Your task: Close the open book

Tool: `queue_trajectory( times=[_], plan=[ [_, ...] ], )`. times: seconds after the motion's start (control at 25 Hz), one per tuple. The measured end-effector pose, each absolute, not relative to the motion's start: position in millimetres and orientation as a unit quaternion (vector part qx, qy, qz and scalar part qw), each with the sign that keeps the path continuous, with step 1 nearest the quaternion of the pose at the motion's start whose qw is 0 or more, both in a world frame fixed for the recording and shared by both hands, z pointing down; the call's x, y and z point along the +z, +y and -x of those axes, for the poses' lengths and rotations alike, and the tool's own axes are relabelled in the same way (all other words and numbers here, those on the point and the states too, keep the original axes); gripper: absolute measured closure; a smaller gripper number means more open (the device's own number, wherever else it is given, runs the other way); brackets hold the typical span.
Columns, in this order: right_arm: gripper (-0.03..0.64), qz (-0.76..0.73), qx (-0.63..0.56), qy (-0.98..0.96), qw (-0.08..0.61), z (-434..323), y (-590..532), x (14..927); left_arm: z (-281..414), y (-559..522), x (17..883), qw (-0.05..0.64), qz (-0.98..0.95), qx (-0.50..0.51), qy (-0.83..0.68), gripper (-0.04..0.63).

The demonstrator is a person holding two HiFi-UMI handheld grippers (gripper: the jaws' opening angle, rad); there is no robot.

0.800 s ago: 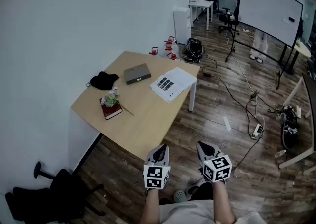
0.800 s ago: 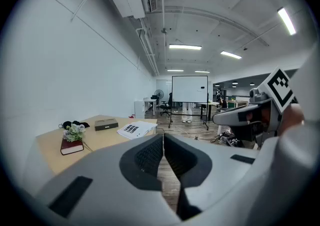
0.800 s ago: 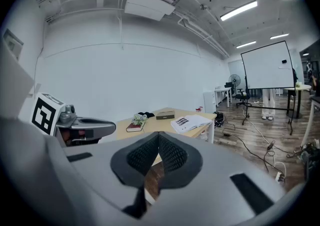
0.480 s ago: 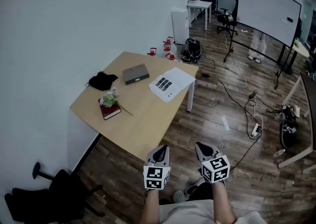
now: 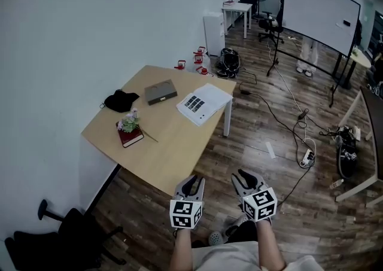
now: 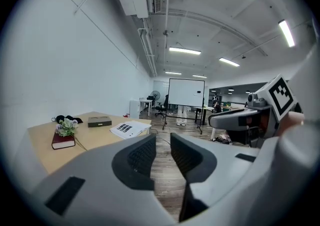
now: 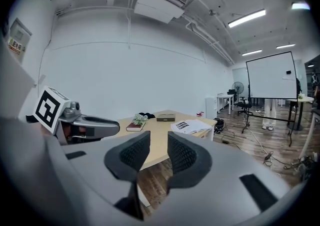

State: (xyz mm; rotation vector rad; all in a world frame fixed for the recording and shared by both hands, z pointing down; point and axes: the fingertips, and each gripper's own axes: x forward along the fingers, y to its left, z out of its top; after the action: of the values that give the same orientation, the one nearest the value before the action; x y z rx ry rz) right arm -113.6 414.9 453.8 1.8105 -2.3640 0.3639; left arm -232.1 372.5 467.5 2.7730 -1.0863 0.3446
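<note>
Table (image 5: pixel 173 156): stood well ahead of me.
Open book (image 5: pixel 203 103): lay pages-up at the table's far right corner.
Left gripper (image 5: pixel 191 180), right gripper (image 5: pixel 244 175): fingers slightly apart, empty, short of the table's near edge.
Approach: I judged I should reach the table first, then fold one half over.
Unclear: I couldn't make out the book's spine.

White open book (image 5: pixel 203 103), tan table (image 5: pixel 173 156)

Both are held side by side, close to the torso, pitched slightly below level. The left hand-held gripper (image 5: pixel 192 181) is kept with jaws a narrow gap apart, nothing clamped. The right hand-held gripper (image 5: pixel 244 176) is set the same, nothing gripped.
</note>
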Motion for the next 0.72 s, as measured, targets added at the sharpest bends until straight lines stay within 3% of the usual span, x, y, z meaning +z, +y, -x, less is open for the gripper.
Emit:
queue_trajectory(
  times=[0.08, 0.28, 0.72],
  plan=[
    [0.484, -0.602, 0.126, -0.785, 0.069, 113, 414, 455, 233, 371, 468, 0.075, -0.921, 0.116, -0.365, 0.449],
    [0.449, -0.593, 0.139, -0.789, 0.083, 116, 415, 462, 239, 367, 469, 0.079, -0.917, 0.111, -0.375, 0.445],
    [0.446, -0.589, 0.149, -0.791, 0.078, 116, 410, 465, 239, 361, 467, 0.081, -0.918, 0.1, -0.375, 0.446]
  ],
)
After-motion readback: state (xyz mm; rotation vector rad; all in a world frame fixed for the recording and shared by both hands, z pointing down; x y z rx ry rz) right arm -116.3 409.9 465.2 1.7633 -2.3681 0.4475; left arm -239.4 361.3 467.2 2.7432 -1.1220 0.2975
